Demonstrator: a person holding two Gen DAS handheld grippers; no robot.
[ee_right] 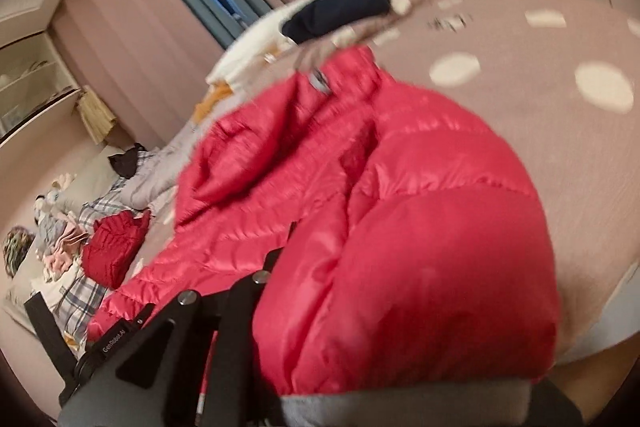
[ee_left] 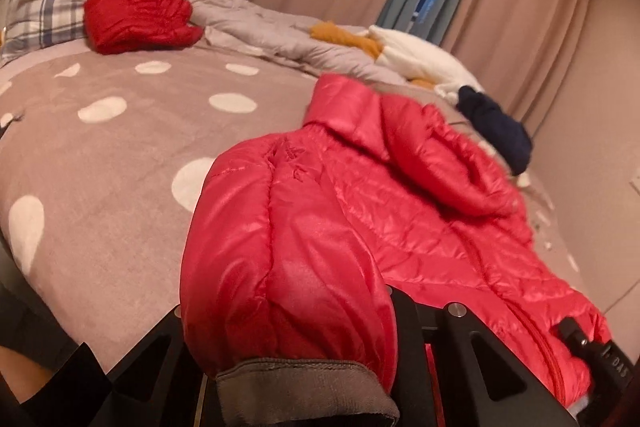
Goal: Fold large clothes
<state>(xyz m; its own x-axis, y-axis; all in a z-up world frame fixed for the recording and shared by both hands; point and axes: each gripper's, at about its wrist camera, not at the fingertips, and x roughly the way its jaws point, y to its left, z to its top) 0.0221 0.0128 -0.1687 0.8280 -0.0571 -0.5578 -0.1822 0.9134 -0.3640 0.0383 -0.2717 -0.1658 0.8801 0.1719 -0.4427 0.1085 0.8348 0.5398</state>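
"GenRobot.AI" on left gripper (ee_right: 132,343)

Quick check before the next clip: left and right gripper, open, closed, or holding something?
Left gripper: closed on a sleeve cuff of the red jacket.
Right gripper: closed on the jacket's other sleeve cuff.

The left gripper (ee_left: 296,359) points forward and a little downward, and its two black fingers (ee_left: 464,339) stand on both sides of a red sleeve, closed against the grey cuff. The right gripper (ee_right: 280,327) is rolled to one side, so its view is tilted, and its fingers (ee_right: 168,339) press on the other sleeve in the same way. The tips of both grippers are hidden under the cloth.
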